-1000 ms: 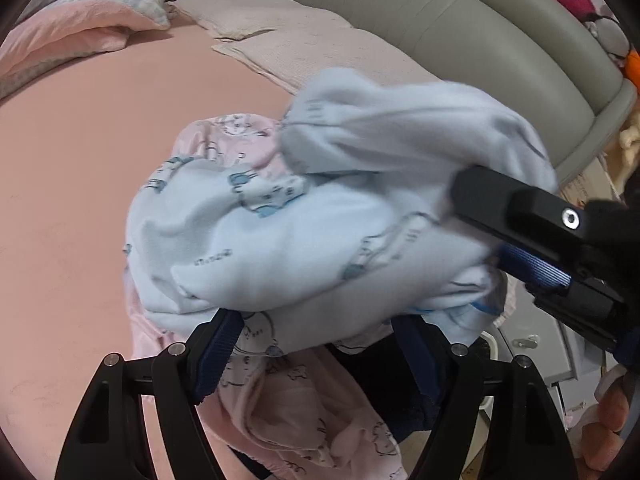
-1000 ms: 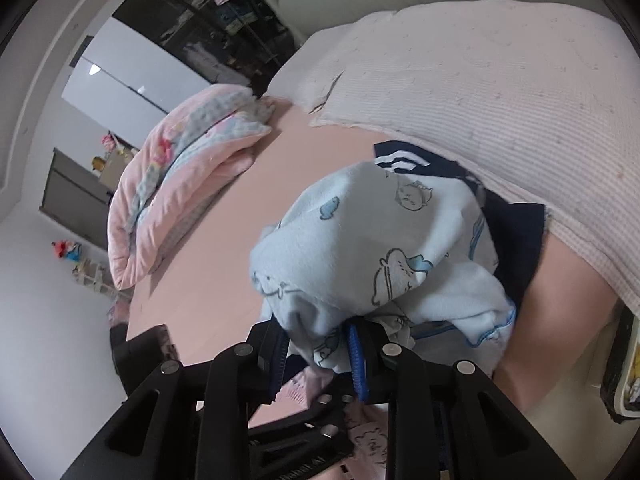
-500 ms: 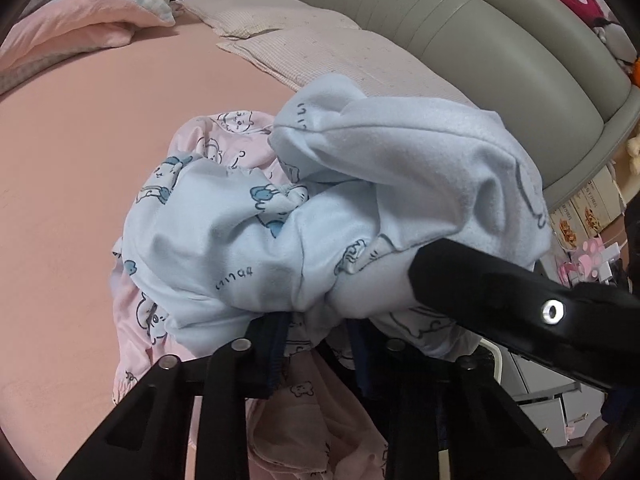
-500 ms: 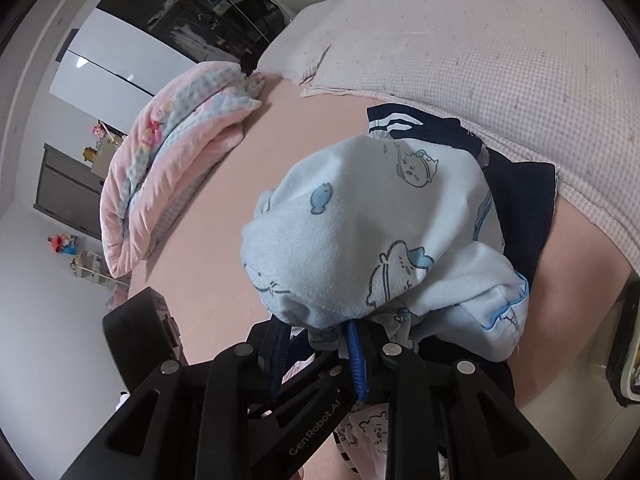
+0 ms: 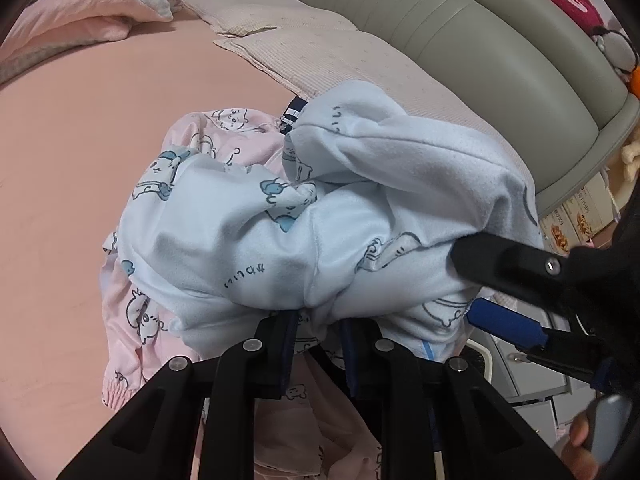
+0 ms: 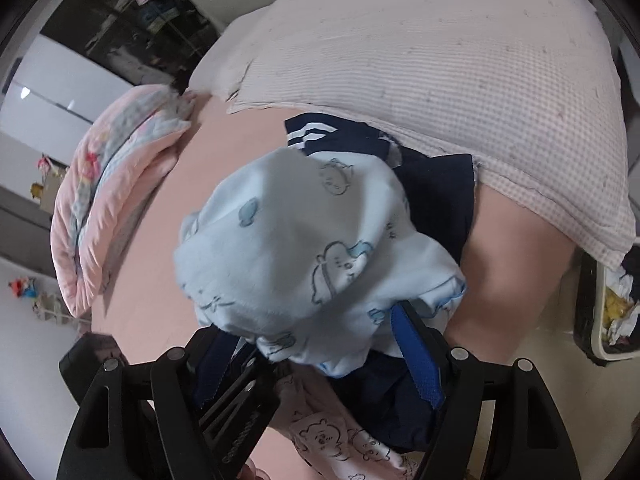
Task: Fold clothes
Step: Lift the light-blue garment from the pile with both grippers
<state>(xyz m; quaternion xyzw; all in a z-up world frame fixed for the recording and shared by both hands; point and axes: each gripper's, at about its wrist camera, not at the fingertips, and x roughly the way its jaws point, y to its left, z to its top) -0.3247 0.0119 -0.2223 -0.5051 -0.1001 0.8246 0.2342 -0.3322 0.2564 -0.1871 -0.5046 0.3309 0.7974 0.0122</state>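
A crumpled light blue garment [image 5: 280, 240] [image 6: 300, 240] with cartoon prints lies bunched on top of a pink printed garment [image 5: 132, 308] [image 6: 340, 440] and a navy garment [image 6: 436, 196] on the pink bed. My left gripper [image 5: 316, 328] is closing, its pads pinching a fold of the blue garment's near edge. My right gripper [image 6: 316, 356] [image 5: 468, 288] is opening. Its blue pads stand wide apart on either side of the blue garment and do not press on it.
Two checked pillows [image 5: 340, 60] [image 6: 460, 80] lie against a grey padded headboard [image 5: 480, 28]. A folded pink quilt [image 5: 80, 12] [image 6: 112, 184] sits at the far side of the sheet [image 5: 80, 160]. A bin [image 6: 608, 312] stands on the floor beside the bed.
The left jaws went from wide apart to pinched on the blue garment and moved in closer. The right jaws, which gripped the garment before, have spread wide and sunk a little.
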